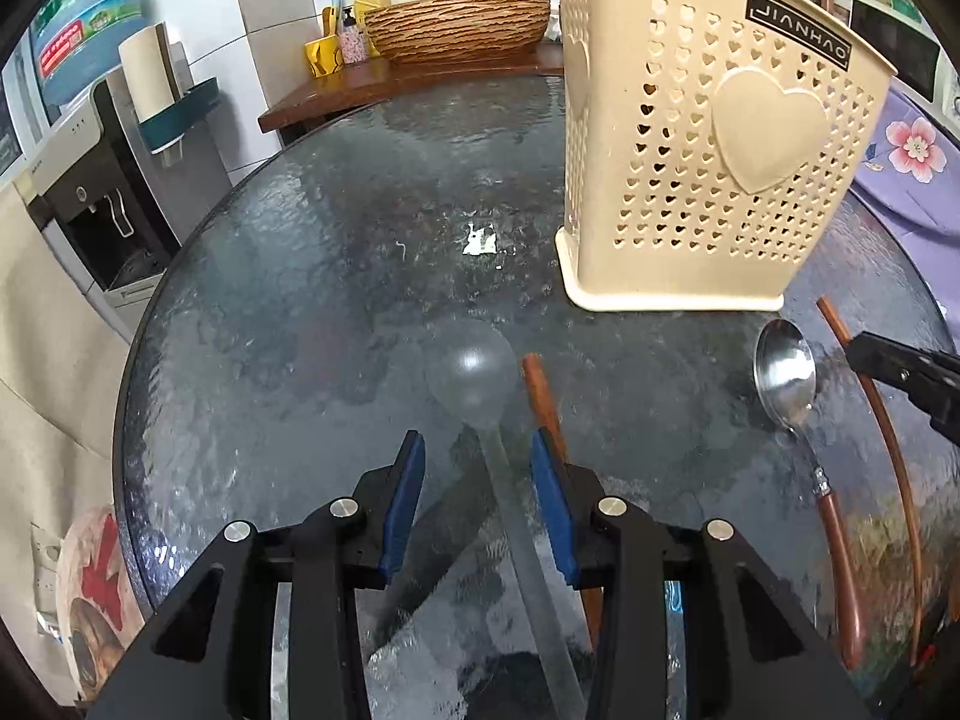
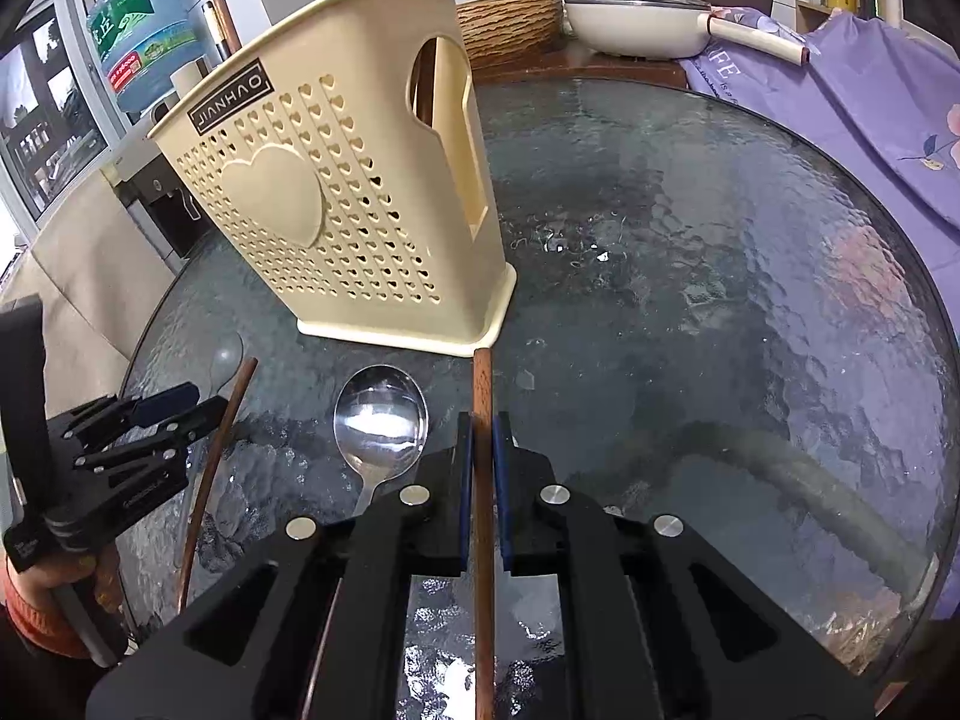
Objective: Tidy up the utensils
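Rippled dark glass forms the round table top (image 1: 312, 276), and its black rim curves close along the left side in the left wrist view, with a wide bare stretch of glass between that rim and the cream perforated plastic utensil holder (image 1: 708, 162). The holder stands upright towards the far right of that view; a raised heart sits on its face and a black label reads "JIANHAO".

The left gripper (image 1: 477, 468) has its blue pads apart, and a translucent plastic spoon (image 1: 474, 378) lies on the glass between them, its handle running back under the jaws; the pads do not press on it. One brown wooden chopstick (image 1: 540, 396) lies just beside the right pad. Further right lie a steel spoon with a brown handle (image 1: 786, 372) and a second brown chopstick (image 1: 888, 438).

The right wrist view shows the right gripper (image 2: 482, 450) clamped on that second chopstick (image 2: 482, 396), whose tip nearly reaches the holder's base (image 2: 408, 336). To its right the glass is bare up to the rim, where a purple flowered cloth (image 2: 870, 102) hangs. Only this view shows the holder's side cut-out with sticks inside, a white pan (image 2: 636, 24), and a water bottle with a green label (image 2: 144, 36), too small to read.
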{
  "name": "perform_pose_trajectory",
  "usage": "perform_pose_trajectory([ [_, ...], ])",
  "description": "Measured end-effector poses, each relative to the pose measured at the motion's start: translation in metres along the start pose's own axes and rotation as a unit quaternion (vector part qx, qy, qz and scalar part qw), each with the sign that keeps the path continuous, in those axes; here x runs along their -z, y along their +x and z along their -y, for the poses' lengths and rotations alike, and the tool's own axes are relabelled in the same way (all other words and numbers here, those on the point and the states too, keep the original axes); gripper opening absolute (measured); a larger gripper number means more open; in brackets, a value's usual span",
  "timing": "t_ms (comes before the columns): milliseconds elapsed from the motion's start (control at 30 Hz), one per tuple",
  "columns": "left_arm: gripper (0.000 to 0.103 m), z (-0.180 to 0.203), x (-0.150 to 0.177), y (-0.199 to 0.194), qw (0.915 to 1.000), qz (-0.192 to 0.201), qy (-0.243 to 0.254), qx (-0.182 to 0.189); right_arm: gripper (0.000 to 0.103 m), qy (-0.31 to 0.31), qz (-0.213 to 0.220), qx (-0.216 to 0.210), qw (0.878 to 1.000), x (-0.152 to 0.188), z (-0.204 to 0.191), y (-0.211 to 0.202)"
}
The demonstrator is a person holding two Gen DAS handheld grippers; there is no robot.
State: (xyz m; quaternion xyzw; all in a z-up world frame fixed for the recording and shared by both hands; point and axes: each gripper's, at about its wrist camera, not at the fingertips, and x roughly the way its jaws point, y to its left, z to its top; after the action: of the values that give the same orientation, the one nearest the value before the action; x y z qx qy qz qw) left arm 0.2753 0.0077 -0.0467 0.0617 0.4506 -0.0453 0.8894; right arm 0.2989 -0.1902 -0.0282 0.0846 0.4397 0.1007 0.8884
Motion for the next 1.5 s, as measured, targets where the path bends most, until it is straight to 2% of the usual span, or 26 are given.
perform_pose_trajectory([
  [300,0.035,0.007,-0.022,0.015,1.0000,-0.004,-0.008,-0.002,0.007,0.000,-0.004,0.001,1.000,0.000,0.002,0.005],
  [433,0.027,0.005,-0.029,0.019,0.9998,-0.006,-0.019,0.007,0.007,0.001,-0.005,0.001,1.000,-0.002,0.004,0.007],
  [533,0.014,0.007,-0.032,0.021,0.9999,-0.005,-0.013,0.006,0.007,0.001,0.001,-0.002,1.000,-0.005,0.005,0.004],
  [633,0.012,0.011,-0.032,0.021,1.0000,-0.003,-0.008,0.001,0.007,-0.001,0.008,-0.005,1.000,-0.008,0.007,-0.001],
  [733,0.015,0.010,-0.033,0.021,0.9999,-0.005,-0.016,0.002,0.007,-0.003,0.008,-0.004,1.000,-0.010,0.006,-0.003],
  [800,0.040,0.005,-0.032,0.021,0.9995,-0.005,-0.031,-0.005,0.007,-0.003,0.008,-0.006,1.000,-0.009,0.007,-0.004],
  [833,0.056,0.002,-0.032,0.021,0.9993,-0.002,-0.036,-0.004,0.007,-0.002,0.008,-0.007,1.000,-0.008,0.007,-0.004],
  [867,0.058,0.001,-0.032,0.020,0.9992,0.001,-0.039,0.000,0.007,-0.003,0.007,-0.007,1.000,-0.008,0.006,-0.003],
  [967,0.057,0.003,-0.031,0.022,0.9994,-0.002,-0.032,-0.014,0.007,-0.002,0.006,-0.008,1.000,-0.007,0.006,-0.002],
  [1133,0.055,0.003,-0.039,0.029,0.9992,-0.005,-0.040,-0.003,0.007,-0.004,0.007,-0.008,1.000,-0.006,0.004,-0.003],
  [1367,0.035,0.005,-0.052,0.038,0.9994,0.001,-0.036,0.004,0.007,-0.004,0.005,-0.006,1.000,-0.006,0.007,-0.003],
  [1500,0.035,0.004,-0.048,0.035,0.9993,0.008,-0.037,0.006,0.007,-0.005,0.007,-0.009,1.000,-0.007,0.009,-0.003],
])
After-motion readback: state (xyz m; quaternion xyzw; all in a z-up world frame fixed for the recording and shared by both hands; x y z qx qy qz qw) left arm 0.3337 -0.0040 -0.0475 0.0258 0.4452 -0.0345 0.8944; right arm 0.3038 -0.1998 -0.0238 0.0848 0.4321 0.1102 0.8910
